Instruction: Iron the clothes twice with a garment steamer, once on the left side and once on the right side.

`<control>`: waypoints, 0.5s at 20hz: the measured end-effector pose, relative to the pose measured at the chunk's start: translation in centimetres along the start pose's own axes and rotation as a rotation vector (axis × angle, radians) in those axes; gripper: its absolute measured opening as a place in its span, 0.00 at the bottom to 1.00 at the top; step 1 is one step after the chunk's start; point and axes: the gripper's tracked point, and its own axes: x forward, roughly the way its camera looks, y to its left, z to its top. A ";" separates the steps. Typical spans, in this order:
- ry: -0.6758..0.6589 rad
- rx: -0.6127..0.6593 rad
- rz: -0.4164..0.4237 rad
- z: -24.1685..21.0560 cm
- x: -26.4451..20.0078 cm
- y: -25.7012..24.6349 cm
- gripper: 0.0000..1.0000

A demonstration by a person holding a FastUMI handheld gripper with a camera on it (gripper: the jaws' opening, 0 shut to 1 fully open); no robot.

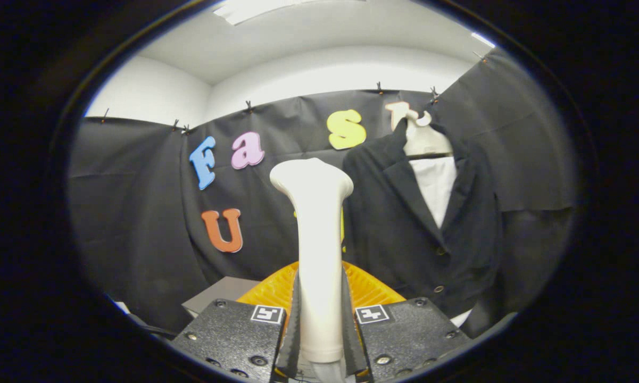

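White ceiling [319, 37], black cloth wall [133, 213]

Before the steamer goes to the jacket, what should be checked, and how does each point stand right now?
1. Tongs clamped on the steamer: ok, both fingers press its handle.
2. Steamer upright: ok.
3. Jacket hanging, front facing: ok, on a hanger.
4. Steamer head touching jacket: not ok, apart, jacket beyond and right.
5. Steam coming out: cannot tell.

Gripper [320, 340] fingers clamped on both sides of the white garment steamer [315, 250] handle, held upright. Black jacket [404, 223] on a hanger [423, 139] hangs beyond, just right of the steamer head.
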 end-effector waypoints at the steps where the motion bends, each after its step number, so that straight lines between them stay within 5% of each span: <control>1: -0.019 -0.008 -0.031 0.7 -0.1 -1.8 0.36; 10: -0.030 -0.025 -0.110 2.4 4.5 -9.2 0.36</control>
